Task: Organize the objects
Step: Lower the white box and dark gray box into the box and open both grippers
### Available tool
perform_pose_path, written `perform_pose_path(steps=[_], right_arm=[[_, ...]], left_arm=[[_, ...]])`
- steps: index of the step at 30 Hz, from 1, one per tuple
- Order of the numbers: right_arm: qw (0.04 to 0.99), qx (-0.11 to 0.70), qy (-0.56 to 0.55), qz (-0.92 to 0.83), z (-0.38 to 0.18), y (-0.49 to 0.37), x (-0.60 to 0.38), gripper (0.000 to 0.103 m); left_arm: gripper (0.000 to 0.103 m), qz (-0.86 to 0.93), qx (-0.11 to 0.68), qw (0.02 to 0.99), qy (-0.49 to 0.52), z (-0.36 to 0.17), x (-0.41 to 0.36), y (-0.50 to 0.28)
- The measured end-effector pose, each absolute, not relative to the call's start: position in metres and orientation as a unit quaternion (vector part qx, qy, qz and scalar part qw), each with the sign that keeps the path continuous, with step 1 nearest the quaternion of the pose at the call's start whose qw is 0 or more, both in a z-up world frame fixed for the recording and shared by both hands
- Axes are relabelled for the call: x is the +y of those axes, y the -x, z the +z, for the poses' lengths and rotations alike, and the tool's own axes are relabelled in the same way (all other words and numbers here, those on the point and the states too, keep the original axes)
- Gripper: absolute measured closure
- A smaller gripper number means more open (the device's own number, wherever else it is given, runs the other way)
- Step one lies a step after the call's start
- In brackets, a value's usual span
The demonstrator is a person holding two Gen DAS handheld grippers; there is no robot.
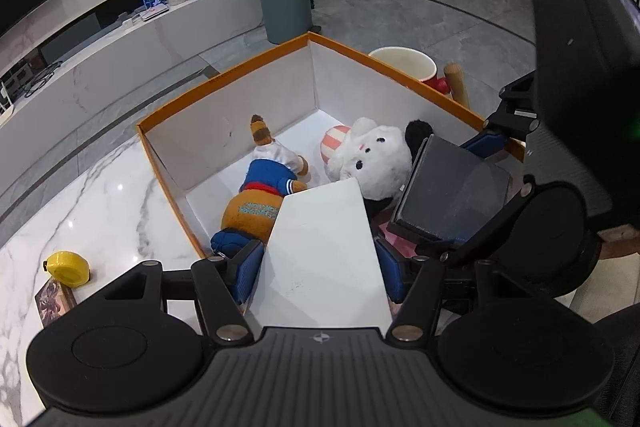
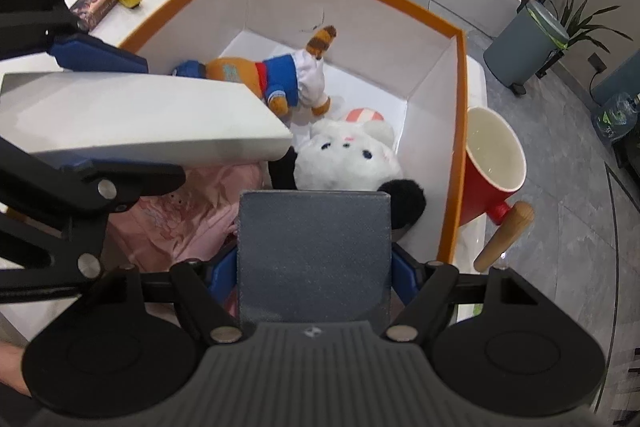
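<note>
Boxes over bin: both of your loads hang above the orange-rimmed white cardboard box (image 2: 460, 99).
Your left gripper (image 1: 320, 267) clamps the flat white box (image 1: 324, 247); your right gripper (image 2: 314, 267) clamps the dark grey box (image 2: 314, 251) just beside it, both long axes pointing forward and down at the plush toys.

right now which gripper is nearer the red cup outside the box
Right. The right gripper, holding a dark box, hangs over the box's end beside the red cup. The left gripper, holding a white box, is farther over.

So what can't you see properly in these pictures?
- Pink cloth: mostly hidden, right wrist view, by the white box and grey box.
- Orange plush: lower part covered, left wrist view, by the white box.
- Card box picture: too small, partly behind the left gripper.
</note>
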State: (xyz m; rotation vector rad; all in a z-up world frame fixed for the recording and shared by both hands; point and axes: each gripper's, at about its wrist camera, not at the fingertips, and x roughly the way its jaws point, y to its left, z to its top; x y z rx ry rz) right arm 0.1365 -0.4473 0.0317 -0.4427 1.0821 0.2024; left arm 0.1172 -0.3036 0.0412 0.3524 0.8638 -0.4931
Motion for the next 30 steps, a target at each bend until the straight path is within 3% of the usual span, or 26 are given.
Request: perform_pose_path(steps=[18, 30], right_arm=[[0.829, 0.512, 0.207, 0.087, 0.025, -0.135, -0.454, 0.026], [0.838, 0.497, 0.205, 0.086, 0.044, -0.124, -0.453, 0.013]], left_arm=[[0.031, -0.230, 0.423, 0.863, -0.151, 0.041, -0.304, -0.123], [0.023, -0.232, 0.407, 0.876, -0.118, 0.060, -0.297, -0.112]])
